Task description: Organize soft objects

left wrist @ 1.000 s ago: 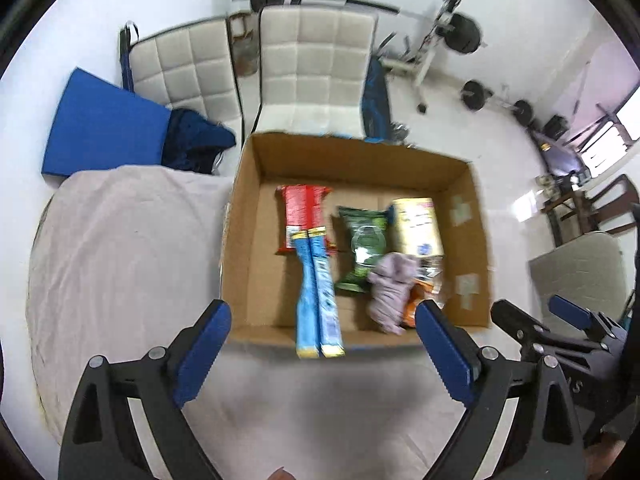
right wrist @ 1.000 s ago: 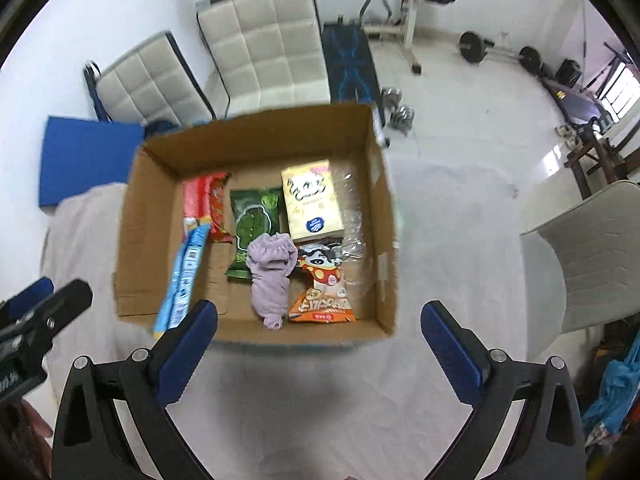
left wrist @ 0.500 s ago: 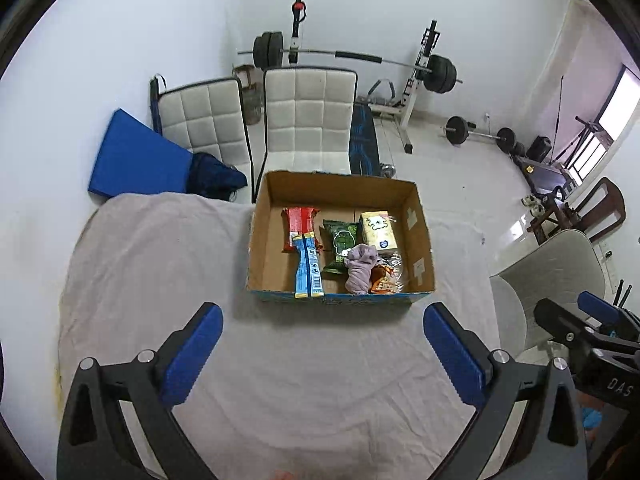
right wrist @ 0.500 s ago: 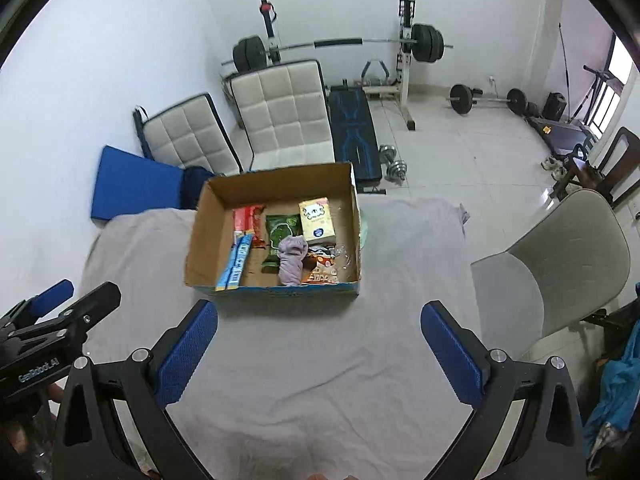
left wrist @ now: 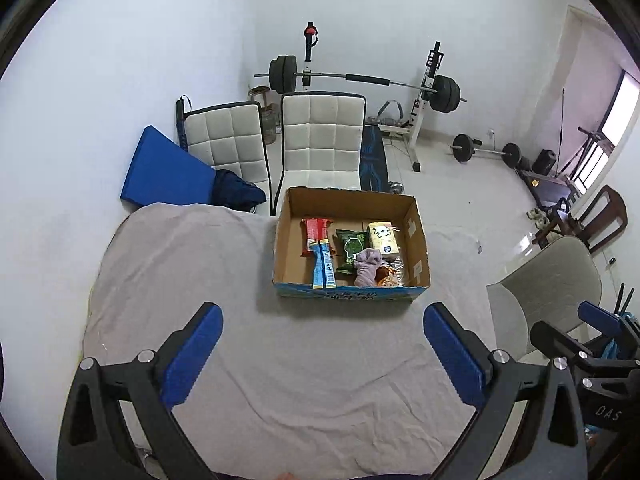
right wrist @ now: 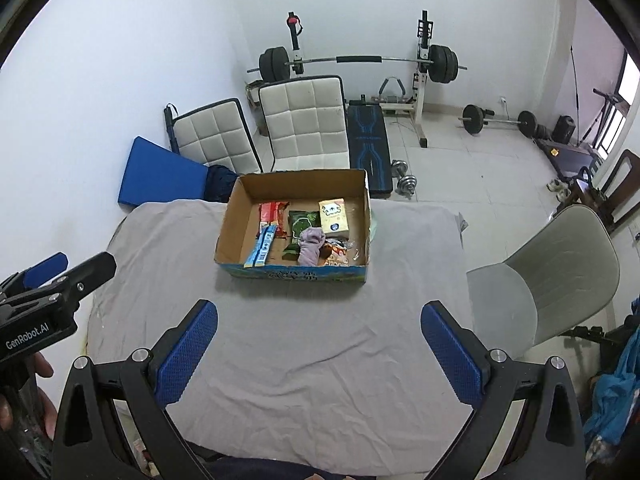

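Observation:
An open cardboard box [left wrist: 280,252] [right wrist: 228,236] stands at the far middle of a table under a grey cloth [left wrist: 180,264] [right wrist: 168,248]. In it lie a purple soft cloth [left wrist: 366,266] [right wrist: 310,246], a blue snack pack [left wrist: 323,266] [right wrist: 262,248], a red pack [left wrist: 316,232], a green pack [left wrist: 351,249] [right wrist: 300,226], a yellow carton [left wrist: 382,237] [right wrist: 333,216] and an orange pack [left wrist: 386,278]. My left gripper [left wrist: 322,354] and right gripper [right wrist: 318,350] are both open and empty, well back from the box over the near cloth.
Two white padded chairs [left wrist: 322,140] and a blue mat [left wrist: 164,172] stand behind the table. A barbell rack [left wrist: 360,80] and weights are at the back. A grey chair [right wrist: 560,272] stands right of the table.
Both grippers have pulled back and up from the box, which now looks much smaller and farther away. Both stay open. The box contents have not moved.

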Demonstrator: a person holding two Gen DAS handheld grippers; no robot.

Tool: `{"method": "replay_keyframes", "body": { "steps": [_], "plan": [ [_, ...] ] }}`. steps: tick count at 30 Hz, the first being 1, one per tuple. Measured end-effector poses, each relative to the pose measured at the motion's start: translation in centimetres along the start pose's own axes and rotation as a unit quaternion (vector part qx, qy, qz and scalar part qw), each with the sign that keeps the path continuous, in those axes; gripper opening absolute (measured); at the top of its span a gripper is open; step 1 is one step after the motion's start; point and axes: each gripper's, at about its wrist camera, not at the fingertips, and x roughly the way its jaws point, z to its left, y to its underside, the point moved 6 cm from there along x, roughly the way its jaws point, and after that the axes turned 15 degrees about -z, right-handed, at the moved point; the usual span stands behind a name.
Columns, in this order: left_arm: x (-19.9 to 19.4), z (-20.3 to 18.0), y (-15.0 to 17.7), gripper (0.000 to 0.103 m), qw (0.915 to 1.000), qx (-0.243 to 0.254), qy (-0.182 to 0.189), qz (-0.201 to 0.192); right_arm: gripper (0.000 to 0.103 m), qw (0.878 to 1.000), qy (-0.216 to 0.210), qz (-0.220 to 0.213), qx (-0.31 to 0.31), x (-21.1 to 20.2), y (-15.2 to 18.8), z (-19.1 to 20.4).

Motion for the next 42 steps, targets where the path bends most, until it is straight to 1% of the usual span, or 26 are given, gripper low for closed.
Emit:
{"method": "replay_keyframes", "body": {
  "steps": [4,9,13,18,29,42],
  "plan": [
    [-0.2,0.3,0.1,0.103,1.0000,0.000,-0.009,-0.004,0.103,1.000,0.003,-0.011,0.001,0.2,-0.6,0.2],
    [-0.1,0.6,-0.3,0.103,0.9998,-0.007,-0.010,-0.014,0.103,1.000,0.015,-0.014,-0.004,1.6,-1.4,0.3],
    [0.2,0.3,-0.9,0.103,0.9996,-0.003,-0.017,-0.025,0.103,1.000,0.025,-0.015,-0.009,2.6,-2.0,0.5],
    [0.7,0.1,-1.4,0.103,0.9991,0.007,-0.027,-0.032,0.103,0.999,0.032,-0.028,-0.011,2.7,-2.8,0.5],
    [1.3,-0.2,-1.4,0.103,0.9993,0.011,-0.020,-0.028,0.103,0.998,0.046,-0.040,-0.010,2.7,-4.0,-0.2],
    [1.3,-0.2,-1.4,0.103,0.9991,0.011,-0.023,-0.034,0.103,0.998,0.041,-0.039,-0.014,3.2,-4.1,0.2]
  ]
}}
